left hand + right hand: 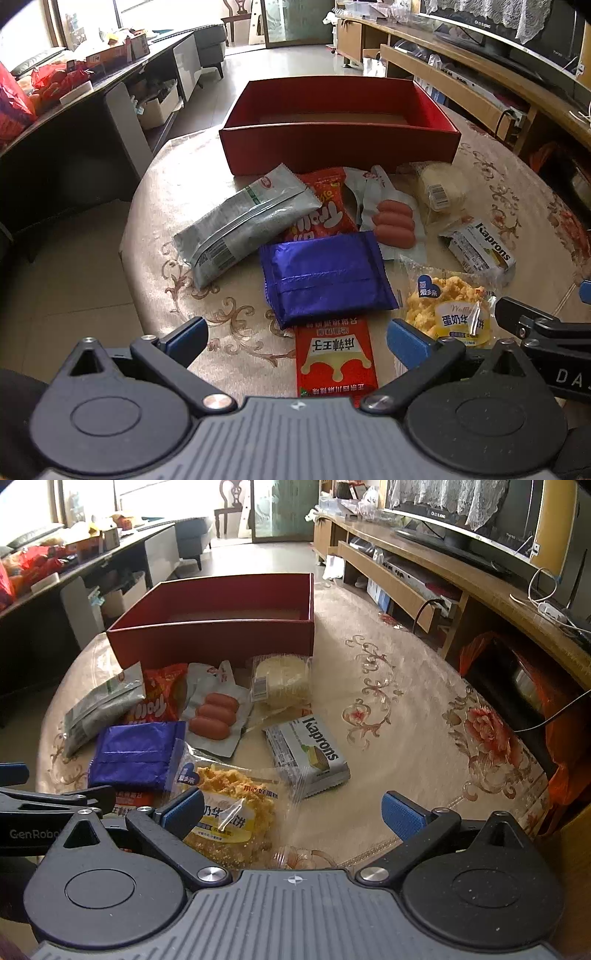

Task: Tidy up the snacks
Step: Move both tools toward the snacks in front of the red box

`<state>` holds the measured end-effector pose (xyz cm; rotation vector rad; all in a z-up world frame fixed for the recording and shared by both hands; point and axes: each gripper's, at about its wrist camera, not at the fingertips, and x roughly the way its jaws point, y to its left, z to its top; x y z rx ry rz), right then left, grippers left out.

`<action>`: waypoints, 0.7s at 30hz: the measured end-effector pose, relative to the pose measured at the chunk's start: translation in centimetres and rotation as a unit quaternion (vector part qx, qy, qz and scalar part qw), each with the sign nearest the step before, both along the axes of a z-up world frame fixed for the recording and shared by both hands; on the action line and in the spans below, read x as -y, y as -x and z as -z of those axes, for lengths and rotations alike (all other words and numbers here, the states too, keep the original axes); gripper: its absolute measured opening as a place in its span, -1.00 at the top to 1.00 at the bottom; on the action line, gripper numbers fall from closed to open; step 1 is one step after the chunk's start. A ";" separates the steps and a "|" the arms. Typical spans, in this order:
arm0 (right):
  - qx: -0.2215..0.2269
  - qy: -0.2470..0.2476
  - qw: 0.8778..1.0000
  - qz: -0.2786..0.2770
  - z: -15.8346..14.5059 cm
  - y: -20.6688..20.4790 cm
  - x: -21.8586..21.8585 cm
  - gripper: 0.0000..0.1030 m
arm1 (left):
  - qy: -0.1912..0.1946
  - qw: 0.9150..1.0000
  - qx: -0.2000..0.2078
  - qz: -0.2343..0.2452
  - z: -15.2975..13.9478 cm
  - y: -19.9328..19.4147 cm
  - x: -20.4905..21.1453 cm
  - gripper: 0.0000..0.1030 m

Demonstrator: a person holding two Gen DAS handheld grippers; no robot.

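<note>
A red open box (340,147) (214,638) stands at the far side of the round table, with nothing showing inside it. In front of it lie several snacks: a grey-green packet (243,225) (99,709), an orange-red bag (325,210) (162,694), a sausage pack (395,225) (214,718), a purple foil pack (325,277) (136,755), a red sachet (336,360), a yellow waffle pack (448,310) (229,812), a Kaprons wafer (480,247) (310,757) and a pale cake pack (441,188) (282,679). My left gripper (297,338) hangs open above the red sachet. My right gripper (293,812) hangs open beside the waffle pack.
The table (399,709) wears a beige floral cloth, with bare cloth on its right half. A dark side table (74,110) with clutter stands left. A wooden TV unit (461,576) runs along the right. Tiled floor lies beyond the box.
</note>
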<state>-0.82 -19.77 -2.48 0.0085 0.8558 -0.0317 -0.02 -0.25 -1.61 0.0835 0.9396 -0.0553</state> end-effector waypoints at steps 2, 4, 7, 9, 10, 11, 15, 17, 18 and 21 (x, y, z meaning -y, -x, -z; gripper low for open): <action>-0.001 0.000 1.000 -0.001 0.1 0.0 0.0 -1.00 | 0.001 1.000 -0.003 -0.001 0.1 -0.1 0.0 -1.00; -0.004 0.000 1.000 -0.001 0.1 0.0 0.0 -1.00 | 0.001 1.000 -0.007 -0.001 0.2 0.0 0.0 -1.00; -0.007 0.000 1.000 -0.002 0.2 -0.1 0.0 -1.00 | 0.000 1.000 -0.011 -0.001 0.2 -0.1 0.1 -0.99; -0.009 0.001 1.000 -0.003 0.3 -0.1 -0.1 -1.00 | 0.000 1.000 -0.013 -0.002 0.3 -0.1 0.1 -0.99; -0.010 0.001 1.000 -0.003 0.3 -0.1 0.0 -1.00 | 0.000 1.000 -0.013 -0.002 0.3 -0.1 0.2 -0.99; -0.010 0.001 1.000 -0.003 0.3 -0.1 0.0 -1.00 | -0.001 1.000 -0.014 -0.002 0.3 -0.1 0.2 -0.99; -0.013 0.002 1.000 -0.003 0.3 -0.2 -0.1 -1.00 | 0.000 1.000 -0.017 -0.004 0.4 -0.1 0.2 -0.98; -0.014 0.002 1.000 -0.004 0.4 -0.1 0.0 -1.00 | 0.000 1.000 -0.017 -0.004 0.4 -0.1 0.2 -0.98; -0.014 0.001 1.000 -0.004 0.4 -0.1 0.0 -1.00 | -0.001 1.000 -0.017 -0.004 0.4 -0.1 0.2 -0.98; -0.016 0.002 1.000 -0.004 0.4 -0.2 -0.1 -1.00 | -0.001 1.000 -0.019 -0.004 0.5 -0.1 0.1 -0.97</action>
